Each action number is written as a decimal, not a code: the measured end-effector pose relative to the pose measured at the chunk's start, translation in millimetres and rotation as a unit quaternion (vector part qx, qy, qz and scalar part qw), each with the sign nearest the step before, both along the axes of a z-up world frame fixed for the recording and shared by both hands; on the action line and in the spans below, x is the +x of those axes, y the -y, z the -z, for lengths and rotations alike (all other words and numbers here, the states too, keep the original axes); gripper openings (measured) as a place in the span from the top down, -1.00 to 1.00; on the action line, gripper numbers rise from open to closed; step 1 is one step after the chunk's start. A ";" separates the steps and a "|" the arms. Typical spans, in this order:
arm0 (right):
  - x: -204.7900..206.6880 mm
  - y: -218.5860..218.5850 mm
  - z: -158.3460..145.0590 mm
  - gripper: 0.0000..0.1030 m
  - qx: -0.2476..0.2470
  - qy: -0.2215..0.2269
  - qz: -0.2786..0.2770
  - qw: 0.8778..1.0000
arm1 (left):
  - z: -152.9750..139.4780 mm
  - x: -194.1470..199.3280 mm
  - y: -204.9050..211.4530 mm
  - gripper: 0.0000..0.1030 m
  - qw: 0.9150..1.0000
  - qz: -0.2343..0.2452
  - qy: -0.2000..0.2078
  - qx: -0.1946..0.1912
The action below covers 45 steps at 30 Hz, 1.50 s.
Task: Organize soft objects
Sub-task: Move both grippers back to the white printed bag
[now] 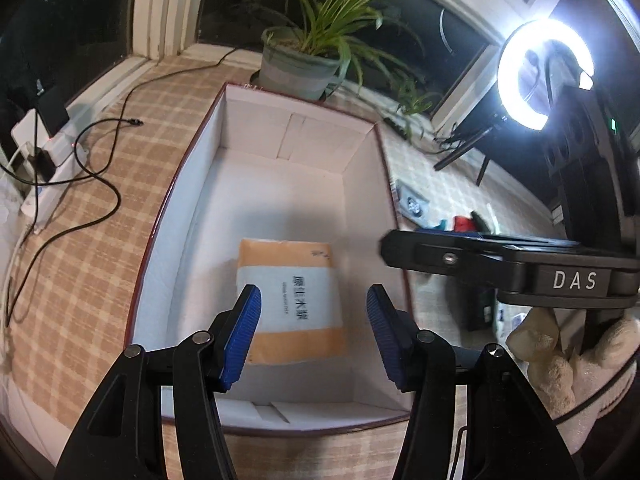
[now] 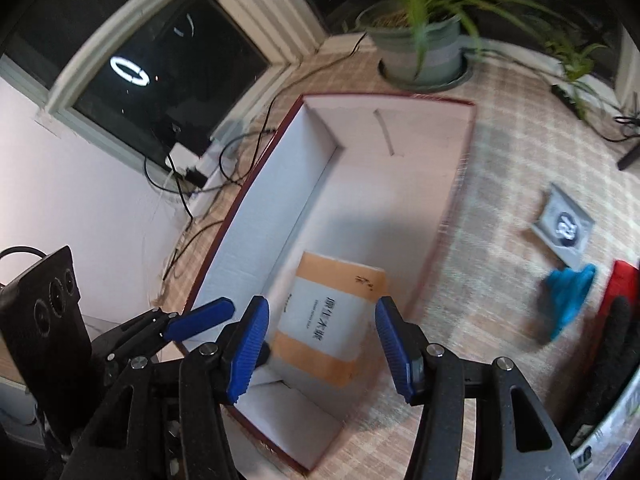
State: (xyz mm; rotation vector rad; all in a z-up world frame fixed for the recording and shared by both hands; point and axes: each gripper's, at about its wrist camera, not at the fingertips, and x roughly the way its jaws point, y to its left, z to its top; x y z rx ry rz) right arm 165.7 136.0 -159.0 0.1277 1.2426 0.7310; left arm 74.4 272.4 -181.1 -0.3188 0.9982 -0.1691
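Note:
A white open box with a dark red rim stands on the checked cloth. An orange-and-white soft tissue pack lies flat on its floor near the front. My left gripper hovers over the pack, open, with nothing between its blue pads. In the right wrist view the same box and pack show below my right gripper, also open and empty. One blue finger of the left gripper shows at its left. A blue cloth lies on the cloth right of the box.
A potted plant stands behind the box. Black cables and a power strip lie at the left. A ring light glares at the right. A grey packet, a red item and a gloved hand are right of the box.

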 end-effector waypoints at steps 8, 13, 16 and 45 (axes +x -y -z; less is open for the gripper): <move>-18.5 86.2 -24.4 -0.11 0.025 0.046 0.021 0.998 | -26.9 -17.5 35.2 -0.16 0.999 -0.001 0.036 -0.008; -20.0 163.7 -27.5 -0.14 0.046 0.056 0.056 0.996 | -30.2 -29.0 78.2 -0.22 0.999 0.012 0.040 -0.015; -16.9 217.3 -25.5 -0.17 0.037 0.065 0.074 0.994 | -25.9 -34.8 107.3 -0.22 0.999 0.019 0.034 -0.024; 152.0 392.8 85.1 -0.45 0.051 -0.009 -0.001 0.999 | 70.2 -28.4 291.8 -0.23 0.993 -0.023 -0.090 -0.079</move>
